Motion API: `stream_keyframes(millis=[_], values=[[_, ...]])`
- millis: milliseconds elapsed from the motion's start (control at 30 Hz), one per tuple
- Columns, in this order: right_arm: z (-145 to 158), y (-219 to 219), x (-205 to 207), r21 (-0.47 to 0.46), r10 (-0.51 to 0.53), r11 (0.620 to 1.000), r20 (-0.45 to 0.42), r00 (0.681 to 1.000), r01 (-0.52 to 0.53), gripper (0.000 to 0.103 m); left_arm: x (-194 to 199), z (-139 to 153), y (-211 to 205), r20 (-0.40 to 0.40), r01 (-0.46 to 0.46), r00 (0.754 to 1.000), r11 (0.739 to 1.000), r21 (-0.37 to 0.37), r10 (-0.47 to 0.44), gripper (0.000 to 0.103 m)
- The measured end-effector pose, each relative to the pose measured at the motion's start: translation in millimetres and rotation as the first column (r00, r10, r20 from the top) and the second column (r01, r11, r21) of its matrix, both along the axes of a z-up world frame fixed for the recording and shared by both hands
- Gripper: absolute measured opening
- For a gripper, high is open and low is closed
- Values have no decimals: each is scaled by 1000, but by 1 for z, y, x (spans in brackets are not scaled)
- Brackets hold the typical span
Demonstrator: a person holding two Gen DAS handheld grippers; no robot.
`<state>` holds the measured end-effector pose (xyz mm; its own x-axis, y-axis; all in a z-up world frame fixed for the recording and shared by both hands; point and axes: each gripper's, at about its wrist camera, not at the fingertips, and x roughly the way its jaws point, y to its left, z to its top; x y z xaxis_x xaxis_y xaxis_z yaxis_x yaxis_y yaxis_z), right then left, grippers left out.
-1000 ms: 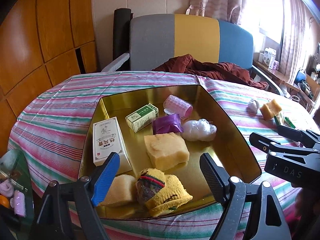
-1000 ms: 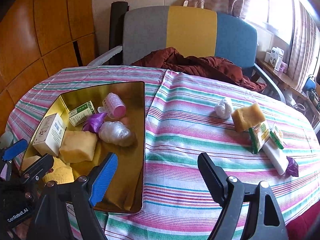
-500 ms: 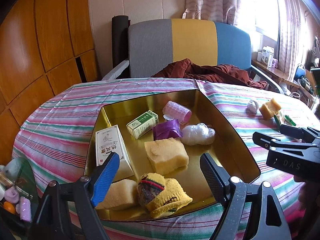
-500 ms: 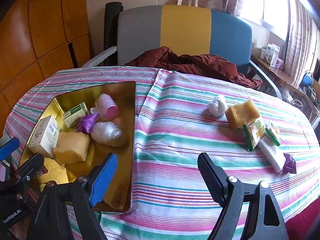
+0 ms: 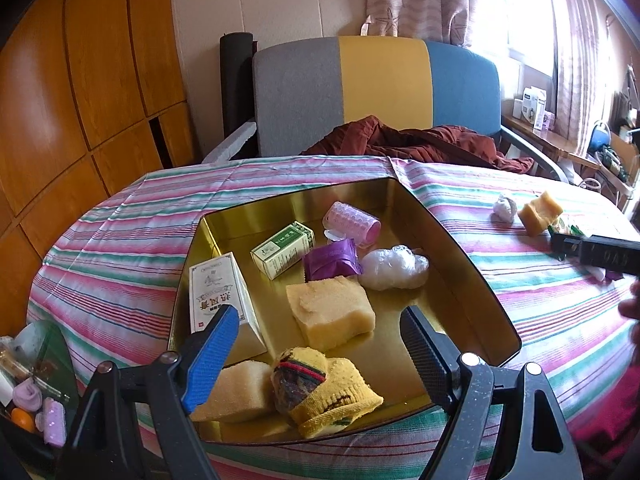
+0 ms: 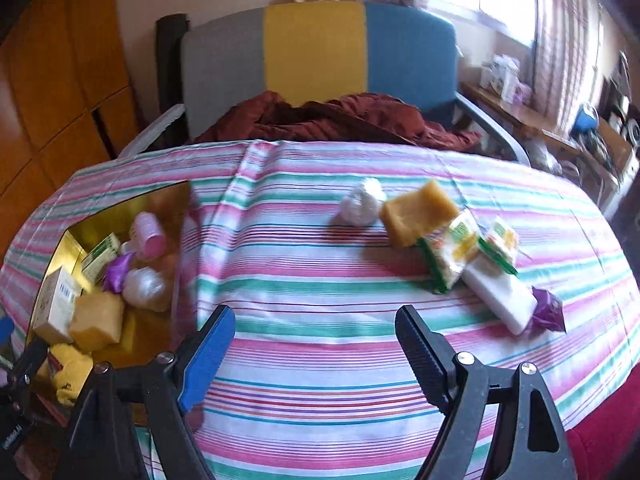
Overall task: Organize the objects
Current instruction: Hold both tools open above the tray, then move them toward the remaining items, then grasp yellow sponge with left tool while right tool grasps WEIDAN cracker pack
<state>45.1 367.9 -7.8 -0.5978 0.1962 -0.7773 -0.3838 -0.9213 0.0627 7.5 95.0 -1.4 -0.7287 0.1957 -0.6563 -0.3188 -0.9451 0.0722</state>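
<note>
While both grippers (image 5: pixel 320 334) (image 6: pixel 316 334) gape empty, gold tray (image 5: pixel 452 240) holds sponges, boxes, sock.

Tricolour chair (image 5: pixel 376 92) bearing rumpled maroon cloth (image 5: pixel 420 142), perhaps a jacket.

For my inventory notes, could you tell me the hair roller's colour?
Pink; the hair roller shows best in the left wrist view.

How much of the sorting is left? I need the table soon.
Roughly half looks done: the gold tray already holds boxes, sponges, a pink roller and a yellow sock. Nothing is in hand; the left gripper and right gripper both have open, empty jaws. Still loose on the tablecloth: a brown sponge, white wad, green packets, white bar and purple packet.
</note>
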Motion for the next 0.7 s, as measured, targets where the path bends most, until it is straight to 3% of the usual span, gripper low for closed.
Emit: stream_keyframes(millis=[100, 367, 533, 700], values=[[1, 25, 4, -30, -45, 999, 17, 999, 46, 84, 0, -2, 4, 6, 10, 1000, 1000, -5, -10, 83], [26, 106, 24, 9, -203, 979, 1, 979, 203, 84, -1, -1, 15, 14, 57, 998, 998, 3, -57, 83], [37, 172, 44, -24, -366, 930, -27, 930, 366, 84, -6, 0, 25, 21, 75, 997, 997, -4, -75, 83], [31, 223, 51, -99, -488, 870, -31, 872, 483, 84, -9, 3, 41, 22, 110, 994, 994, -18, -109, 83]])
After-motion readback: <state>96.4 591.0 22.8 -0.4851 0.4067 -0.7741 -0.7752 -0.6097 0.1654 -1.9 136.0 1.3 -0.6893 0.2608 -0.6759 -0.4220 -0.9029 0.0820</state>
